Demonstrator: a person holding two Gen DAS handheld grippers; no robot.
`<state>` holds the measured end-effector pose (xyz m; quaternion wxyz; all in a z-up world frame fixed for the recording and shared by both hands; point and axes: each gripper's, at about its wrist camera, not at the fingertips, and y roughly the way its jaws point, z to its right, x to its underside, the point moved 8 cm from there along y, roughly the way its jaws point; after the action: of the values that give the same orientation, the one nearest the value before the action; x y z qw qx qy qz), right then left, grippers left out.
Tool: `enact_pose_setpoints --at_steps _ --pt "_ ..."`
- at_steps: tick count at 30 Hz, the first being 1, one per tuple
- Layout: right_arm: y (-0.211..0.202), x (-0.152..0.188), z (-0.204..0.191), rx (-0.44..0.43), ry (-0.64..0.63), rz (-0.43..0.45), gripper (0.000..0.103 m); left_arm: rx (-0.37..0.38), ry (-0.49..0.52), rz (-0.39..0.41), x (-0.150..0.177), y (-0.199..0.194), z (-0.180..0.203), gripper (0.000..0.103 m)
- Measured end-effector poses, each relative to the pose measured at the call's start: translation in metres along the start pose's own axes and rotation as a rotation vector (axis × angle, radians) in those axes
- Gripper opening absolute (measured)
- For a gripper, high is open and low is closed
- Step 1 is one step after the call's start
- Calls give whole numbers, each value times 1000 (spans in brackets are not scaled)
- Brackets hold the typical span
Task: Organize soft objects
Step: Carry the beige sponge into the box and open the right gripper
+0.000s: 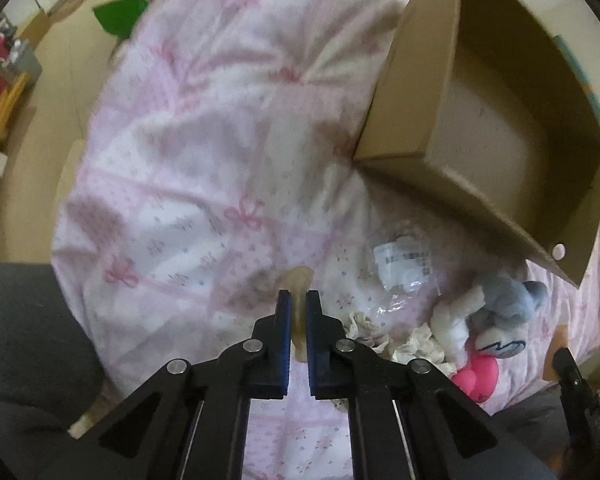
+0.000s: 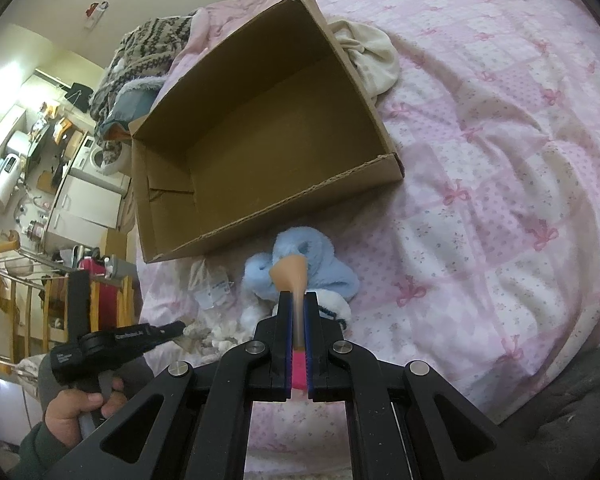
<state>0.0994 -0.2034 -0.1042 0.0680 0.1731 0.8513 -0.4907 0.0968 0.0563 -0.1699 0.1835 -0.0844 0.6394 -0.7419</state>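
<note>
Right wrist view: box (image 2: pixel 260 120) on bed (image 2: pixel 500 160), open, nothing inside. Right tool (image 2: pixel 299 308) clenched on peach-and-pink toy (image 2: pixel 290 272), low above blue plush (image 2: pixel 320 268), short of box. Left wrist view: left tool (image 1: pixel 298 308) clenched on pale tan item (image 1: pixel 300 280), too blurred to identify, over quilt. Still loose on bed beside box: grey-white plush (image 1: pixel 492 304), pink toy (image 1: pixel 478 378), cream scraps (image 1: pixel 416 344), plastic bag (image 1: pixel 404 268). Progress judged early: nothing boxed yet, two items in grip, the rest awaiting collection.

Both wrist views close above bed (image 1: pixel 188 184), facing forward-down; shared: cardboard box (image 1: pixel 496 120), blue plush (image 2: pixel 300 268).
</note>
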Motion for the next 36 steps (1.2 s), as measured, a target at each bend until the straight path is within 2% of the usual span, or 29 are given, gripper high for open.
enact_pose_setpoints --at_steps 7,13,17,21,24,29,36 --pt "-5 2 -11 -15 -40 19 6 -36 104 138 -2 -46 9 6" --pt "-32 -7 -40 -38 -136 91 6 -7 165 261 -15 -96 25 6" --pt "-48 -22 -61 -48 -190 129 6 15 217 339 -30 -125 43 6" --pt "-54 -46 -74 -56 -223 159 6 37 289 411 -50 -137 71 6" --pt "-53 -66 -81 -52 -251 185 6 32 357 495 -67 -147 93 6" --pt "-41 -90 -80 -32 -278 214 6 17 408 573 -90 -141 115 6" --pt "-3 -94 -53 1 -227 177 7 40 406 524 -99 -87 120 6"
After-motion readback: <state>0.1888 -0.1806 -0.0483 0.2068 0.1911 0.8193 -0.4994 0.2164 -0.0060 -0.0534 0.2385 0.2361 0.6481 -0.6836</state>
